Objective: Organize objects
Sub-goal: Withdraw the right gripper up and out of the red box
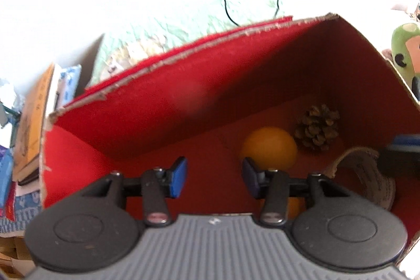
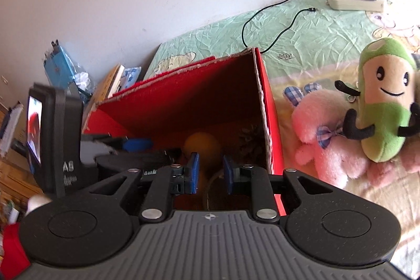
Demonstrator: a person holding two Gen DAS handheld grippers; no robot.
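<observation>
A bed with a green sheet holds a big red box near its wall edge. Inside sit an orange ball and a pinecone. Both tools, left and right, are open and empty. Next probably comes grabbing a soft toy. The box's near corner is hidden.

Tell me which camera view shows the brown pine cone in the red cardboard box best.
The left wrist view: the brown pine cone sits lit and unobstructed on the red cardboard box floor beside the orange ball. In the right wrist view it is shadowed and dim against the box wall.
</observation>
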